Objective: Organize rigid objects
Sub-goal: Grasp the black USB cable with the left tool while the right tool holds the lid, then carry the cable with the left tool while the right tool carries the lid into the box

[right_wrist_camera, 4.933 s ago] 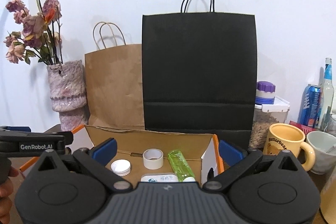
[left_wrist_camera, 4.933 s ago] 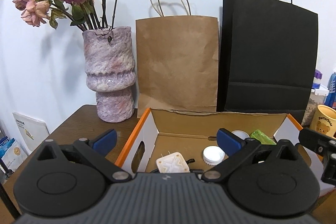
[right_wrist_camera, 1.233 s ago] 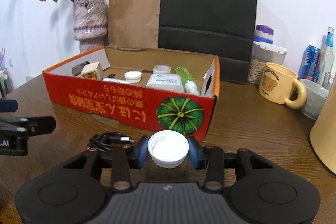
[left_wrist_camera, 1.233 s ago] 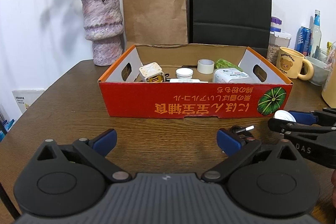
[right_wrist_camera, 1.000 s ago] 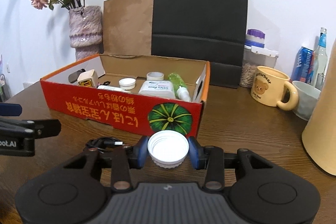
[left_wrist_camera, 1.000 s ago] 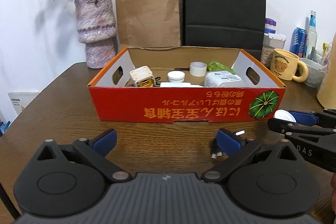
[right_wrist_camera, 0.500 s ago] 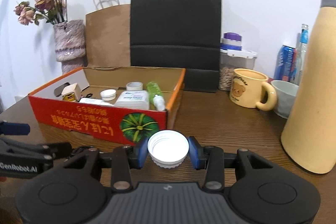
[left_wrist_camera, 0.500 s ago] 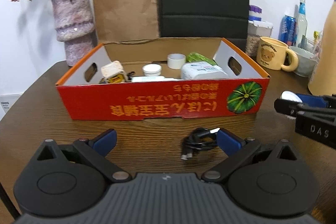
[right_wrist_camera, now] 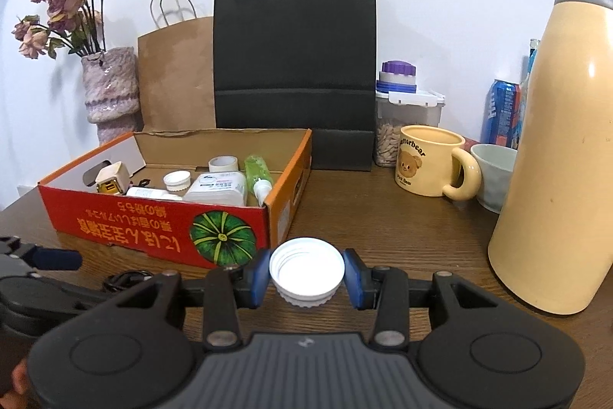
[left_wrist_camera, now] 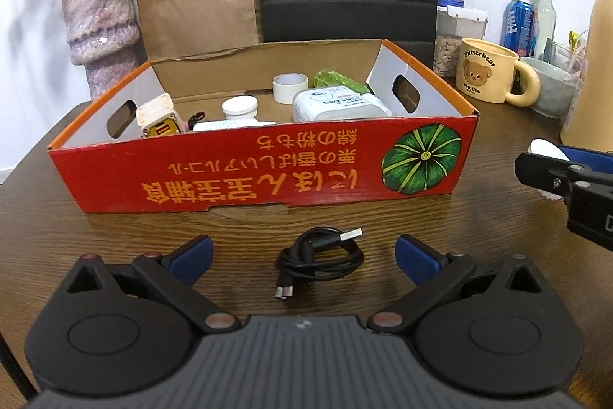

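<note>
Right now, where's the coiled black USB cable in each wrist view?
Left wrist: black USB cable lies lower centre on the table, between the open blue fingertips of the left hand-held gripper, in front of the red box.
Right wrist: only a sliver shows lower left, mostly hidden behind the left hand-held gripper.
Shared landmark: the red box's green pumpkin print.

We see bright, even indoor light in both views, with soft shadows behind the paper bags (right_wrist_camera: 295, 64) on the wall. Focus is sharp; fisheye bending and dark corners mark the edges.
</note>
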The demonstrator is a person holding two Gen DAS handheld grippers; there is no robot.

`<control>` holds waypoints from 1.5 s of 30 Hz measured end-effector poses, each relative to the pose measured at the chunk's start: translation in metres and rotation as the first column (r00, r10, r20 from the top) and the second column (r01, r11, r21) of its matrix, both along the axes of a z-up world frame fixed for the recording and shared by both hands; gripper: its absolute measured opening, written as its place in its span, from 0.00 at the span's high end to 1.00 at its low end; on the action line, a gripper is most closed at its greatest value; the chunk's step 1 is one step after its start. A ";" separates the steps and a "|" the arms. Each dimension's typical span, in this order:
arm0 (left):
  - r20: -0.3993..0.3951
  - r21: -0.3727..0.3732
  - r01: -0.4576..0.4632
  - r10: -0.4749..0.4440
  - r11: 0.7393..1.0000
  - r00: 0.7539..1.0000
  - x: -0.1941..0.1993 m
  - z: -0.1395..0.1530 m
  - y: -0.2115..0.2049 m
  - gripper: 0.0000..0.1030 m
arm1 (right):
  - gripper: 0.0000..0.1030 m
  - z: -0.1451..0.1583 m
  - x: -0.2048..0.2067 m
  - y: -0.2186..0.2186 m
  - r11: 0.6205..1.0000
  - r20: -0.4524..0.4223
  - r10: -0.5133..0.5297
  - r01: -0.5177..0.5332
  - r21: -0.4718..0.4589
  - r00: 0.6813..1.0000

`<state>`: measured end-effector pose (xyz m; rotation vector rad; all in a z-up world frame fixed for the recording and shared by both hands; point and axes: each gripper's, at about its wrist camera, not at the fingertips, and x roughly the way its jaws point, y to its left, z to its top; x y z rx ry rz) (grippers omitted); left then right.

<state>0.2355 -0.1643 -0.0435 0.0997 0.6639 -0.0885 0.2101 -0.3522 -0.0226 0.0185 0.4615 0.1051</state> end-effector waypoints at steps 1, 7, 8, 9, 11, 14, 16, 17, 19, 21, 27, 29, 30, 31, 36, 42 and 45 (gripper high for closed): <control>-0.003 0.000 0.000 0.000 1.000 1.000 0.001 -0.001 -0.001 0.00 | 0.62 0.000 -0.001 0.000 1.000 0.000 0.001 -0.001 0.000 1.000; -0.025 -0.009 0.015 -0.015 1.000 1.000 0.004 -0.006 -0.001 0.07 | 0.62 0.000 -0.001 0.002 1.000 0.001 0.006 -0.006 -0.004 1.000; -0.030 -0.010 0.017 -0.017 1.000 0.999 0.004 -0.007 -0.001 0.11 | 0.62 0.000 -0.002 0.003 1.000 0.000 0.007 -0.007 -0.004 1.000; -0.034 -0.012 0.019 -0.020 1.000 0.999 0.004 -0.008 0.000 0.15 | 0.62 0.000 -0.002 0.003 1.000 0.000 0.009 -0.009 -0.005 1.000; -0.033 -0.033 0.028 -0.029 0.999 0.999 0.002 -0.007 0.001 0.28 | 0.62 0.000 -0.002 0.003 1.000 0.001 0.012 -0.012 -0.005 1.000; -0.023 -0.038 0.033 -0.034 0.999 0.999 0.000 -0.006 0.002 0.42 | 0.62 0.000 -0.002 0.004 1.000 0.001 0.015 -0.015 -0.006 1.000; -0.021 -0.038 0.037 -0.038 0.999 0.999 -0.001 -0.005 0.001 0.45 | 0.62 0.000 -0.003 0.004 1.000 0.001 0.015 -0.015 -0.007 1.000; -0.021 -0.039 0.039 -0.040 0.998 0.999 -0.002 -0.005 0.002 0.48 | 0.62 0.000 -0.003 0.004 1.000 0.000 0.016 -0.016 -0.006 1.000; -0.020 -0.042 0.040 -0.041 0.998 0.999 -0.003 -0.004 0.002 0.50 | 0.62 0.000 -0.003 0.005 1.000 0.000 0.019 -0.019 -0.007 1.000; -0.020 -0.042 0.040 -0.041 0.998 0.999 -0.003 -0.004 0.003 0.50 | 0.62 0.000 -0.003 0.006 1.000 0.000 0.022 -0.022 -0.009 1.000; -0.012 -0.042 0.029 -0.030 0.999 0.999 -0.005 -0.002 0.005 0.52 | 0.62 0.000 -0.004 0.007 1.000 0.002 0.025 -0.025 -0.008 1.000; -0.003 -0.044 0.028 -0.028 0.999 1.000 -0.006 0.000 0.007 0.52 | 0.62 0.001 -0.004 0.007 1.000 0.003 0.026 -0.026 -0.009 1.000; 0.001 -0.044 0.029 -0.029 0.999 1.000 -0.007 0.001 0.007 0.52 | 0.62 0.001 -0.004 0.007 1.000 0.003 0.026 -0.026 -0.009 1.000; 0.004 -0.043 0.029 -0.029 0.999 1.000 -0.008 0.001 0.007 0.52 | 0.62 0.001 -0.004 0.007 1.000 0.003 0.026 -0.026 -0.009 1.000; 0.034 -0.037 0.031 -0.029 0.999 0.999 -0.014 0.007 0.008 0.53 | 0.62 0.001 -0.005 0.007 1.000 0.005 0.028 -0.028 -0.009 1.000; 0.069 -0.039 0.031 -0.028 0.999 0.997 -0.023 0.016 0.014 0.53 | 0.62 0.005 -0.012 0.015 0.999 0.018 0.044 -0.044 -0.015 0.999; 0.080 -0.042 0.026 -0.023 0.999 0.997 -0.029 0.020 0.020 0.53 | 0.62 0.008 -0.017 0.019 0.998 0.030 0.056 -0.056 -0.020 0.998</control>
